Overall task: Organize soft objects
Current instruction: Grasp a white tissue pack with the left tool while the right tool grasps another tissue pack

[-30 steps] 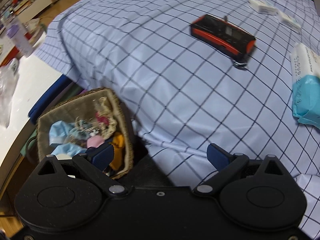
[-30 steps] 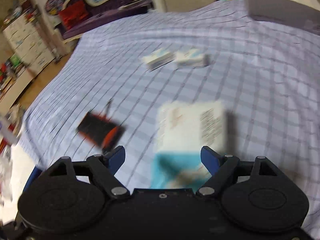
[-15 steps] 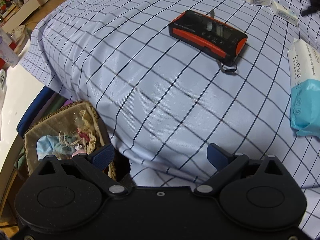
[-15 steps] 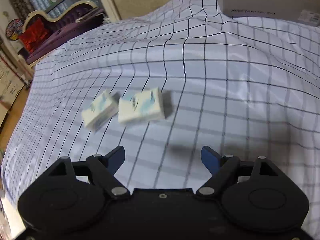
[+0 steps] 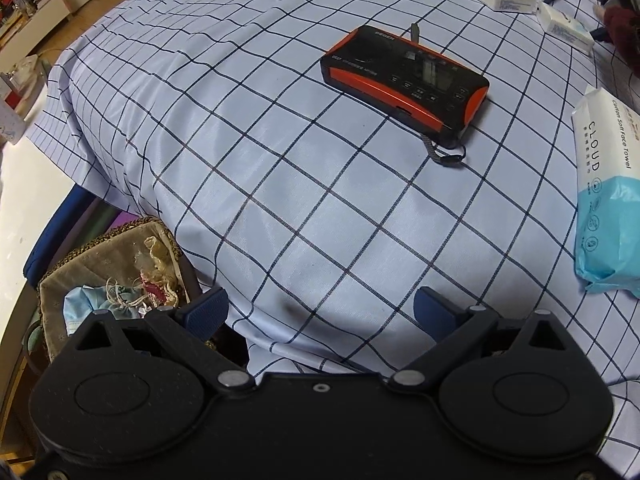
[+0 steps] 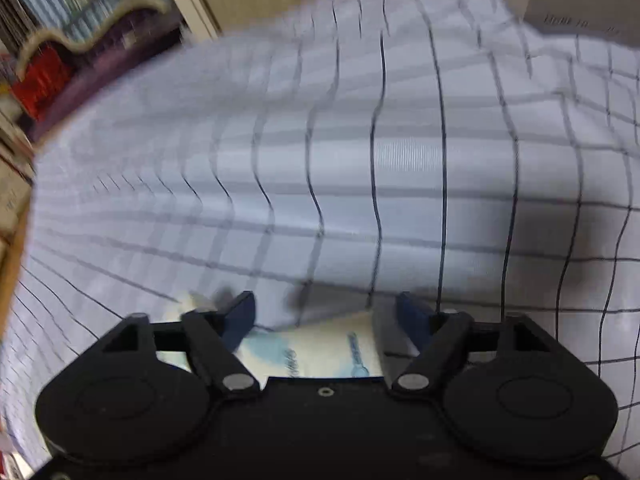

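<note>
White and pale blue, a tissue pack (image 6: 320,350) lies between the blue pads of my right gripper (image 6: 326,316), low in its blurred view; the jaws have just been closing around it, though I cannot tell whether the pads touch it yet. My left gripper (image 5: 320,312) hangs open over the checked sheet (image 5: 280,160) with nothing between its fingers. In its view two tissue packs lie far off at the top right, and a bigger pack (image 5: 606,196) reading "CLOUD Cotton Soft Face Towel" lies at the right edge. The black-and-orange radio (image 5: 404,86) is marked "DEGEN". A woven basket (image 5: 60,276) of fabric scraps sits beside the left pad
</note>
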